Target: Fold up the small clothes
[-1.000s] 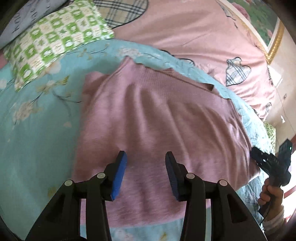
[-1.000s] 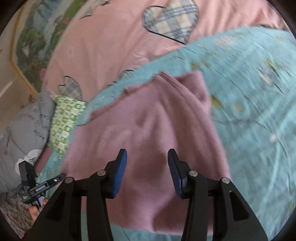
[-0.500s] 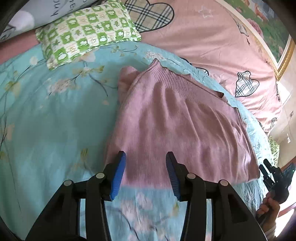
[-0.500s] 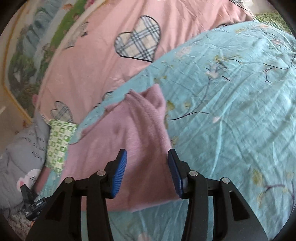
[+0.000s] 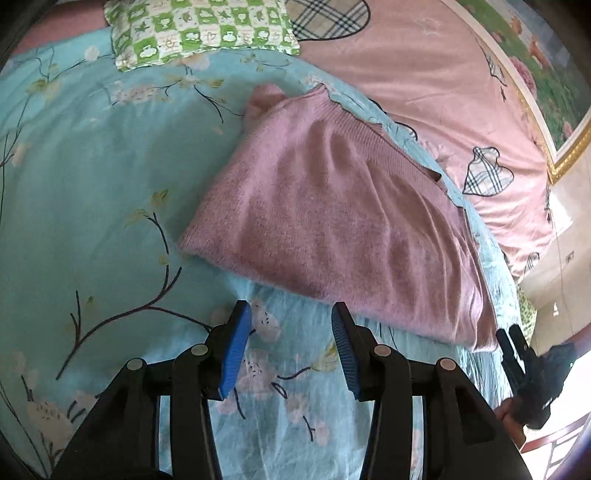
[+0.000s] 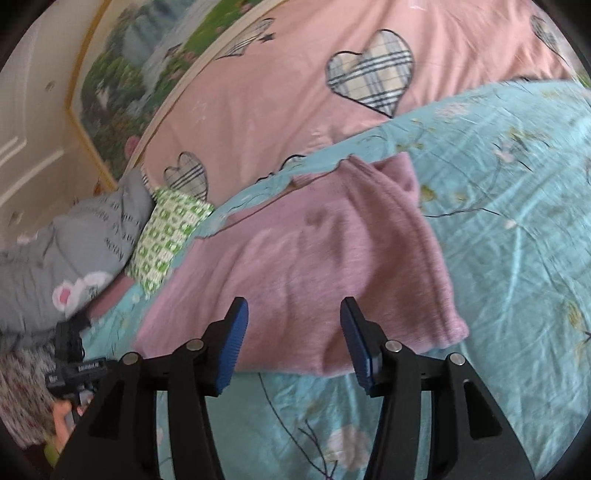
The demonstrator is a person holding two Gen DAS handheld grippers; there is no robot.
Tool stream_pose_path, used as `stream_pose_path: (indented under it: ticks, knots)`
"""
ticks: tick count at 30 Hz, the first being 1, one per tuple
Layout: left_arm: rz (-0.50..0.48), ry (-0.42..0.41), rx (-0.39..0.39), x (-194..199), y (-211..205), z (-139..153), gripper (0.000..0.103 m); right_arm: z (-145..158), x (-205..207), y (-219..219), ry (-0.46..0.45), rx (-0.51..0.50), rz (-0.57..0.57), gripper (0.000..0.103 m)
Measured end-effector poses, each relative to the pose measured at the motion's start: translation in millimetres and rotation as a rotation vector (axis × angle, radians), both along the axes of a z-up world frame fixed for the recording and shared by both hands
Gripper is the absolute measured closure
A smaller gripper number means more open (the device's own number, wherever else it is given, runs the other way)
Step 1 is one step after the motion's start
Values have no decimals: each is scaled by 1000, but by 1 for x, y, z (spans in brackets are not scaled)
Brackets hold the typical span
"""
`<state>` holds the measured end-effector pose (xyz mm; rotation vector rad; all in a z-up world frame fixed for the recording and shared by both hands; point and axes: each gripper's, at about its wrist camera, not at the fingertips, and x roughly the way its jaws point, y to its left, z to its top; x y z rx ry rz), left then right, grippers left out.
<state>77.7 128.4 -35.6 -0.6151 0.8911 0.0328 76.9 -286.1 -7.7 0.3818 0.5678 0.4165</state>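
A mauve knit sweater (image 5: pixel 332 218) lies folded into a rough rectangle on the turquoise floral bedspread (image 5: pixel 92 184). It also shows in the right wrist view (image 6: pixel 314 266). My left gripper (image 5: pixel 290 350) is open and empty, hovering over the bedspread just short of the sweater's near edge. My right gripper (image 6: pixel 293 339) is open and empty, with its tips over the sweater's near edge. The right gripper shows at the far right of the left wrist view (image 5: pixel 517 362), past the sweater's corner.
A green-and-white checked pillow (image 5: pixel 199 29) lies beyond the sweater. A pink quilt with plaid hearts (image 5: pixel 424 85) covers the far side of the bed. A grey pillow (image 6: pixel 66 254) lies at the left. A framed picture (image 6: pixel 147 66) hangs on the wall.
Both grippers have pulled back from over the sweater toward its near edge. They stayed open and empty. The sweater lies still.
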Motion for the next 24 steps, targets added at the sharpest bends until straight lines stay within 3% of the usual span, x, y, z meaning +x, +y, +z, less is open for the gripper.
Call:
stream_pose_path:
  ticks: [11, 18, 20, 24]
  knots:
    - [138, -37, -113, 36, 31, -8, 48, -6, 1, -6, 9, 50, 18, 42]
    - [185, -44, -97, 55, 33, -8, 52, -9, 5, -6, 30, 70, 40, 41]
    - [181, -44, -68, 61, 28, -5, 76, -10, 5, -7, 31, 78, 43, 41]
    - [174, -70, 17, 67, 16, 11, 90, -10, 6, -10, 31, 99, 46, 40]
